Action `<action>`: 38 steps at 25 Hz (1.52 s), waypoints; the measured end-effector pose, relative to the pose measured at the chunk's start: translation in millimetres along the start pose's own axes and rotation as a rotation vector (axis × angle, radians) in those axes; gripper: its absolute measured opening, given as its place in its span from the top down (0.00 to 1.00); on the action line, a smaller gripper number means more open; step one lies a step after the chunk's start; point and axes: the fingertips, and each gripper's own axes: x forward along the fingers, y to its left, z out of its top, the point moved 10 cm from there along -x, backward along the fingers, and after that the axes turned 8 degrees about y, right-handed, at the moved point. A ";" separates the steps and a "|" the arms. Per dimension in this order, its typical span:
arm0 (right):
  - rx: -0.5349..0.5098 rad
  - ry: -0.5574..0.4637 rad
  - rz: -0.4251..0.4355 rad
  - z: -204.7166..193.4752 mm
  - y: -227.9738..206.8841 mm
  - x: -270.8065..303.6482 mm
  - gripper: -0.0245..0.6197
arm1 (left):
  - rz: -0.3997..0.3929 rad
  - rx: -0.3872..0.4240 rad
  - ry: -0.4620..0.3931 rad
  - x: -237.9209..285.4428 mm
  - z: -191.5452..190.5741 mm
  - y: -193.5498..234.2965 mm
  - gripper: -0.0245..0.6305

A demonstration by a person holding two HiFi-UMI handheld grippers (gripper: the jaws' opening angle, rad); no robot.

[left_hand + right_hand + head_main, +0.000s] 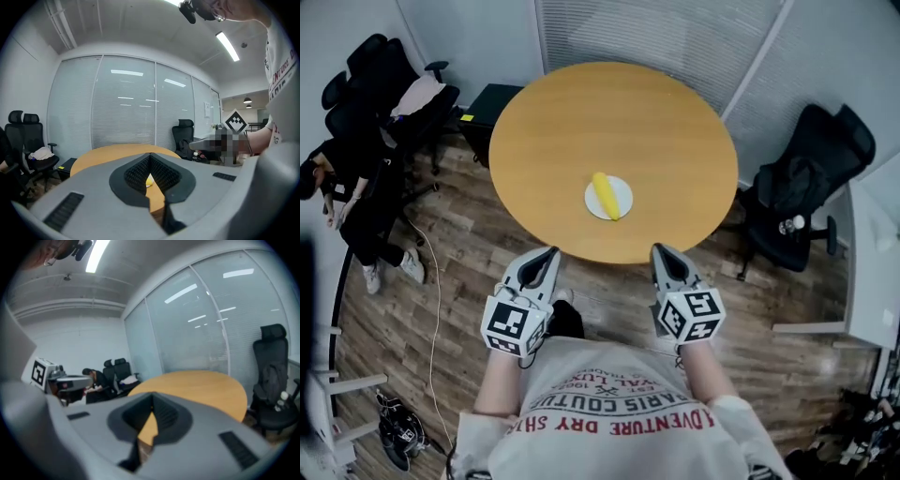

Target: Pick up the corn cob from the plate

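Round wooden table (614, 122) in an office corner, on plank flooring (459, 244), with slatted blinds (656, 37) behind it. The corn cob (605, 194) lies on a small white plate (623, 200), set toward the near side of the tabletop, a little in from the edge. The cob rests slantwise across the left part of the plate and nothing is touching it. The person stands at the near edge with a gripper in each hand, both short of the table rim and well apart from the plate. The left gripper (551, 251) is at the left, the right gripper (659, 248) at the right, each with its marker cube toward the body. Both point at the table, only slightly downward. Left gripper view: the jaw tips meet and the ribbed pads are closed together with nothing between them. A sliver of yellow cob shows far off through the hollow below the tips. Right gripper view: the same, tips pressed together and nothing gripped, only tabletop seen beyond. A black office chair (811, 183) stands right of the table, and more black chairs (380, 80) are at the left. A seated person in dark clothes (356, 202) is by the left wall.
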 end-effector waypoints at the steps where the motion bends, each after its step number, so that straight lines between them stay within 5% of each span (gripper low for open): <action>1: 0.002 0.001 -0.015 6.2 4.4 13.3 0.93 | -0.011 0.004 -0.002 7.8 4.7 20.7 0.91; 11: 0.085 0.032 -0.172 52.7 20.6 117.1 0.93 | -0.141 0.062 0.032 83.0 37.4 155.5 0.91; 20: 0.057 0.199 -0.190 49.3 8.3 172.7 0.93 | -0.236 0.001 0.045 128.0 16.8 177.2 0.91; 25: 0.004 0.302 -0.168 33.3 -16.4 205.4 0.93 | -0.223 -0.036 0.060 148.9 2.9 173.3 0.91; 31: -0.014 0.506 -0.077 6.5 -49.0 265.7 0.61 | -0.162 -0.112 0.095 172.1 -5.1 169.8 0.91; 38: -0.069 0.736 -0.041 -24.9 -67.6 316.0 0.53 | -0.111 -0.131 0.142 186.2 -20.0 171.6 0.91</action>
